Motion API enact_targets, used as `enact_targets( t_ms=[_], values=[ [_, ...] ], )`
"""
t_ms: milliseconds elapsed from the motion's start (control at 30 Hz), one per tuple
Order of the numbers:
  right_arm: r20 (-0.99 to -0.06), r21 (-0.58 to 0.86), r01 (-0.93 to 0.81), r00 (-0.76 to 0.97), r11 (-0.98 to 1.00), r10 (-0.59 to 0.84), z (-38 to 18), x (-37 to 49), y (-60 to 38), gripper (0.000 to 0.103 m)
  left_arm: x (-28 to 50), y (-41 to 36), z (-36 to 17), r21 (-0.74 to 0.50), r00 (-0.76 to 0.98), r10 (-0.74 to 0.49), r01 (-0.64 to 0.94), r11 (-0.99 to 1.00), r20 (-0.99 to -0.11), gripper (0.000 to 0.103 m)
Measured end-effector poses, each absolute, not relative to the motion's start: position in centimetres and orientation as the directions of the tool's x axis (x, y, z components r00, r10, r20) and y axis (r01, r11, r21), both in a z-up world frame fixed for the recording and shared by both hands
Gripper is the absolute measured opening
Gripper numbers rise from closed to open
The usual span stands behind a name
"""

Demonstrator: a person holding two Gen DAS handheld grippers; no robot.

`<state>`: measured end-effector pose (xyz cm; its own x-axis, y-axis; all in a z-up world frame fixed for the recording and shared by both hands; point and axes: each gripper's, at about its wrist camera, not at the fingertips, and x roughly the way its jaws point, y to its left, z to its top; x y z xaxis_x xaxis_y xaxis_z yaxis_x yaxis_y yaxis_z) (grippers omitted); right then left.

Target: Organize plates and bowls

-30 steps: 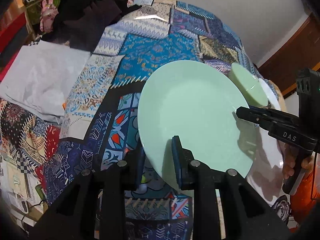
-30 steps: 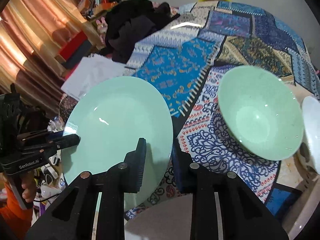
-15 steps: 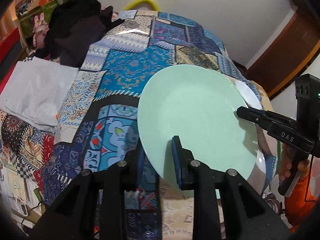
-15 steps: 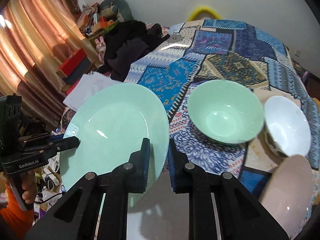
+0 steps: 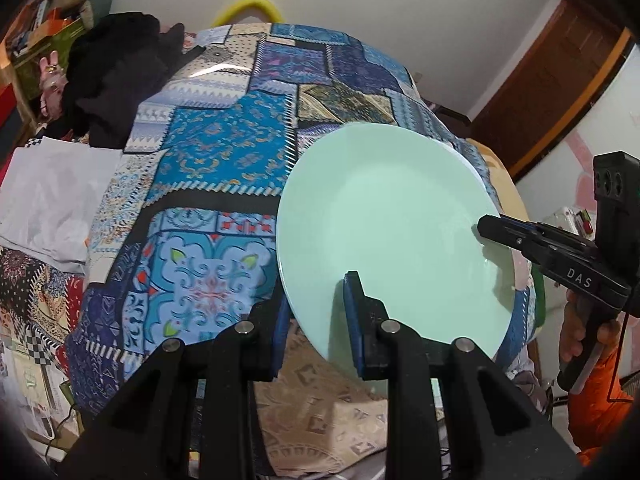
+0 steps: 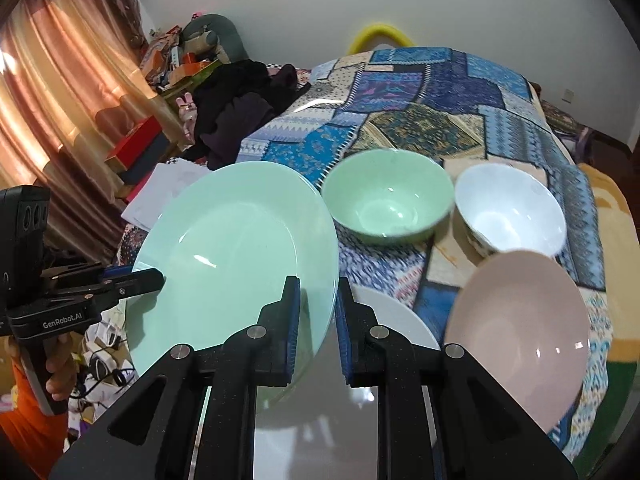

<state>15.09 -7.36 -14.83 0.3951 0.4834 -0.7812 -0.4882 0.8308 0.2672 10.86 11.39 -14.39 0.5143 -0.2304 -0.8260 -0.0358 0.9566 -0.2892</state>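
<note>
Green plate (image 5: 384,224) carried by both tools, clear of the patchwork cloth (image 5: 224,152).

The left tool (image 5: 316,312) and right tool (image 6: 318,312) were each clamped narrowly on opposite rim edges. The transfer step appeared under way; the next move likely required lowering the plate level onto the white plate (image 6: 394,312) below, beside the green bowl (image 6: 388,196).
</note>
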Motion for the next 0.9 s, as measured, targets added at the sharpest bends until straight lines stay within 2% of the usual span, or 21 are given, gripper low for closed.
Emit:
enact_targets(
  t_ms=[900],
  values=[
    [-0.86, 0.29, -0.395, 0.292, 0.872, 0.419, -20.1, 11.6, -12.9, 0.016, 10.4, 5.3, -20.1, -0.282, 0.367, -0.27, 0.021, 0.959, -0.89, 0.025]
  ],
)
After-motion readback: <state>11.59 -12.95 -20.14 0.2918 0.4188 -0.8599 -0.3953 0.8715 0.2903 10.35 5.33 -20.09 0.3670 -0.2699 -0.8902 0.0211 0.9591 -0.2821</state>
